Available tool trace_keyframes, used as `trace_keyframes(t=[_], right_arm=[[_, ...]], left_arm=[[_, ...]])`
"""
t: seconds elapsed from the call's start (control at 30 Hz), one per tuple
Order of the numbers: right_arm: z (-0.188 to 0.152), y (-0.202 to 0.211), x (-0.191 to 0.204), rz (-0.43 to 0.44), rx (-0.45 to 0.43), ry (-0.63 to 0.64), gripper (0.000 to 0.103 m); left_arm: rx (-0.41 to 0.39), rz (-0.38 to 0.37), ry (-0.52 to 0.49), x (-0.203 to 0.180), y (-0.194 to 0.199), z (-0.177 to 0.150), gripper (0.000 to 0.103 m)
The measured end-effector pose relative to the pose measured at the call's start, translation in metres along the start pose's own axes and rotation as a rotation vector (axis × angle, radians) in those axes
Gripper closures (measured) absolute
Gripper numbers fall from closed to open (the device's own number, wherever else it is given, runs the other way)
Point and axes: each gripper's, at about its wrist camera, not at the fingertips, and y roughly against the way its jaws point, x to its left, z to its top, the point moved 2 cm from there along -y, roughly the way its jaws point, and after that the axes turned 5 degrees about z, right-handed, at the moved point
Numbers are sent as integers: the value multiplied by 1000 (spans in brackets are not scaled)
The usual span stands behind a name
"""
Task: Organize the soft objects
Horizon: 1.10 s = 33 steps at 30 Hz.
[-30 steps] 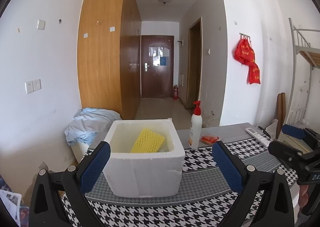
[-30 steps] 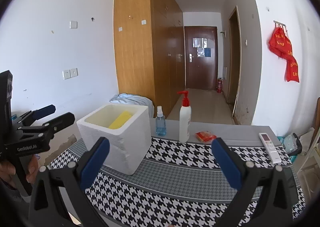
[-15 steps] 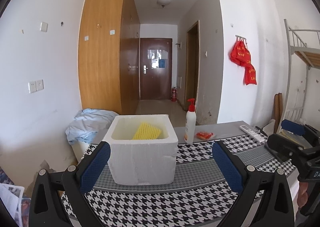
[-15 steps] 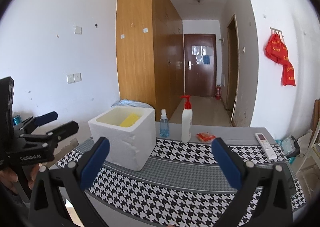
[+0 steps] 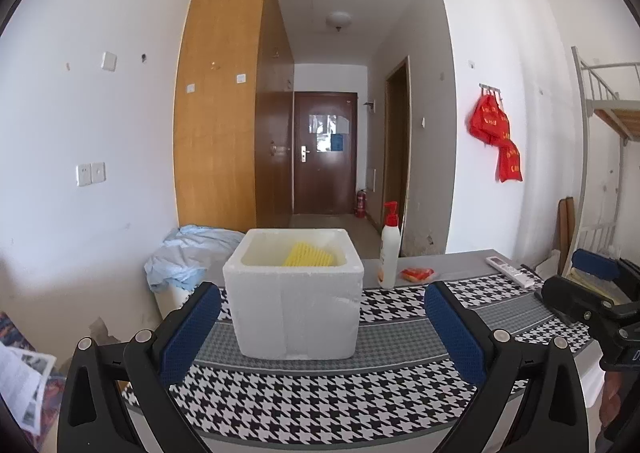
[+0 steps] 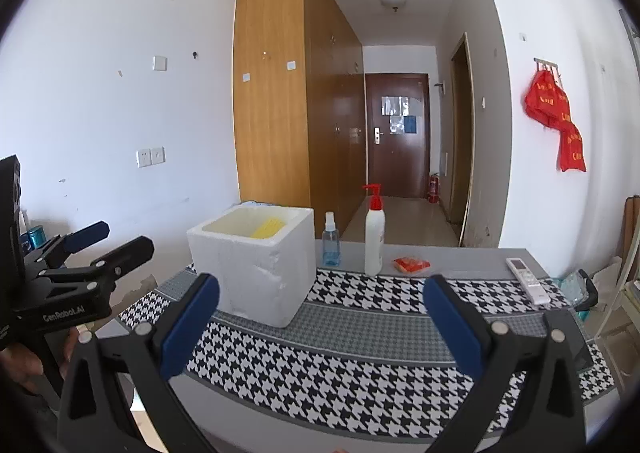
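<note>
A white foam box (image 5: 294, 293) stands on the houndstooth table runner (image 5: 320, 401). A yellow sponge (image 5: 308, 255) leans inside it; the box (image 6: 256, 261) and the sponge (image 6: 269, 228) also show in the right wrist view. My left gripper (image 5: 320, 329) is open and empty, held back from the box, above the near table edge. My right gripper (image 6: 320, 321) is open and empty, to the right of the box, also back from the table. Each gripper shows at the edge of the other's view.
A white pump bottle with a red top (image 6: 374, 233), a small blue spray bottle (image 6: 331, 240), an orange packet (image 6: 411, 264) and a white remote (image 6: 527, 279) sit along the table's far side. A pale blue cloth bundle (image 5: 188, 253) lies left of the table.
Both grippers have pulled back and away from the table; the box and bottles look smaller and farther. Both stay open and empty.
</note>
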Motion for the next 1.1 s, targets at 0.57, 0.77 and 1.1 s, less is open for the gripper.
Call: trace_keyframes(t=[0.57,0.77,1.1], right_arm=[[-24,8,9,-5,-53,14,0],[-32,8,12,-20,-47,16,0],[-49,13,16,-37,-30,-6,0]], left_arm=[[-54,-16,39,12,14,-23,1],[-68,-15,36,14,21,-33,1],[-61,-3,9,14,34,-52,1]])
